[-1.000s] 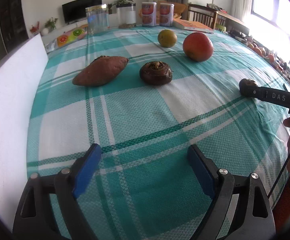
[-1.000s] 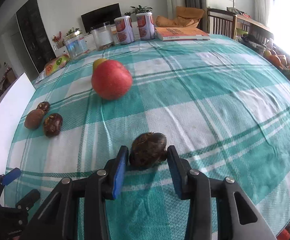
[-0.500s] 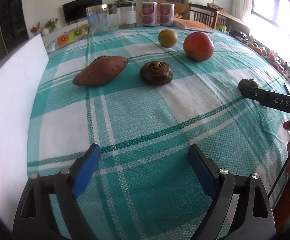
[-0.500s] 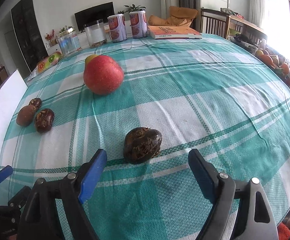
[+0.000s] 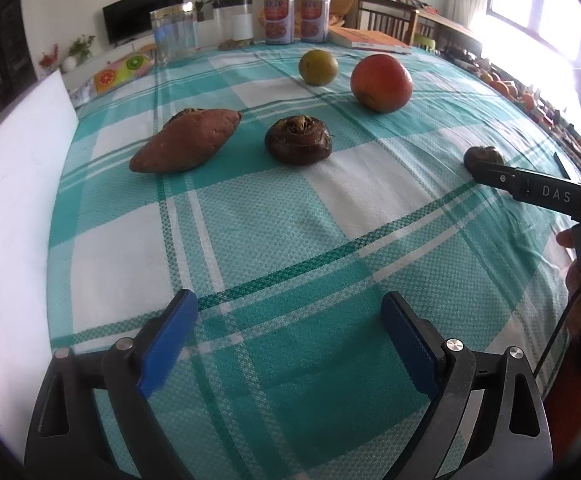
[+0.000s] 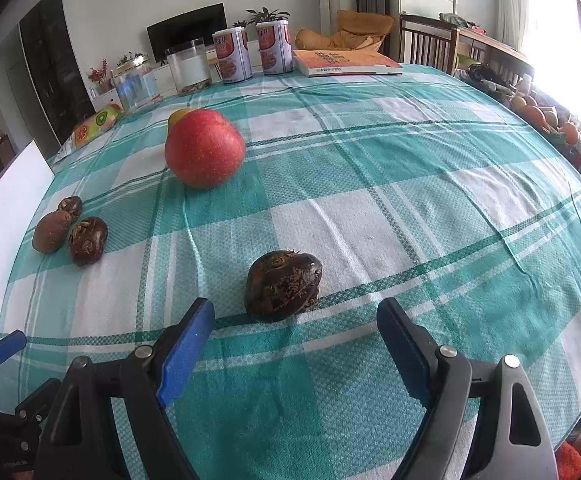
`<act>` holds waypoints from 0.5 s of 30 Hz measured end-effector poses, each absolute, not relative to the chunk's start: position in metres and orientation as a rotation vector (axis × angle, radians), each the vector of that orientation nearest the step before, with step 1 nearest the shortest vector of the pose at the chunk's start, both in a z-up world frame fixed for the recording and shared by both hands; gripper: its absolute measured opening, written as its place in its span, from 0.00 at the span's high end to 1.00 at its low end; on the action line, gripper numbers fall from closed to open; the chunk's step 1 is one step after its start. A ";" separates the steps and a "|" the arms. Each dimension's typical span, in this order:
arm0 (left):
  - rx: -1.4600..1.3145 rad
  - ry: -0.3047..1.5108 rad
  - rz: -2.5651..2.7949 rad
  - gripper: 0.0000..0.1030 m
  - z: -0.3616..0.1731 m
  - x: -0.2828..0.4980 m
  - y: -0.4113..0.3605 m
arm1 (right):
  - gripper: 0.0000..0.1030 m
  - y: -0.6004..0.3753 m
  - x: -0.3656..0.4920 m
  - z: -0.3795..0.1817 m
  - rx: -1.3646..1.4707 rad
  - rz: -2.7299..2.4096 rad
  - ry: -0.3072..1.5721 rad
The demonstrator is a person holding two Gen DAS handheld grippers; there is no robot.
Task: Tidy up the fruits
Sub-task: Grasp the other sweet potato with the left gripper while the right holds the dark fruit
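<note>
A dark brown water chestnut (image 6: 283, 285) lies on the teal checked tablecloth (image 6: 370, 168) just ahead of my right gripper (image 6: 294, 328), which is open and empty. It also shows in the left wrist view (image 5: 483, 157), partly behind the right gripper's finger (image 5: 530, 189). A red apple (image 6: 204, 148) (image 5: 381, 83) and a yellow-green fruit (image 5: 318, 67) sit further back. A sweet potato (image 5: 186, 141) and a second chestnut (image 5: 298, 140) lie ahead of my open, empty left gripper (image 5: 290, 324).
Jars (image 5: 174, 32), two cans (image 5: 296, 19) and a book (image 5: 366, 38) stand along the table's far edge. A white board (image 5: 6, 184) runs along the left side. A fruit-print packet (image 5: 120, 70) lies at the far left corner.
My right gripper opened, let go of the water chestnut and drew back a little. The chestnut rests on the cloth. The left gripper has not moved.
</note>
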State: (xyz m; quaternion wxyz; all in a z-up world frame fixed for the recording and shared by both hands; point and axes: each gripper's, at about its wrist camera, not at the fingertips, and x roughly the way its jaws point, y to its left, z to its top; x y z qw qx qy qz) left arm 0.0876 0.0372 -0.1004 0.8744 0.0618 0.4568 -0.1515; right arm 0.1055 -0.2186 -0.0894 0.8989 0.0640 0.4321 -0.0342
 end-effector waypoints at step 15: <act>0.178 1.012 -0.030 0.10 -0.086 0.191 0.054 | 0.19 -0.224 0.103 -0.088 0.178 -0.059 0.884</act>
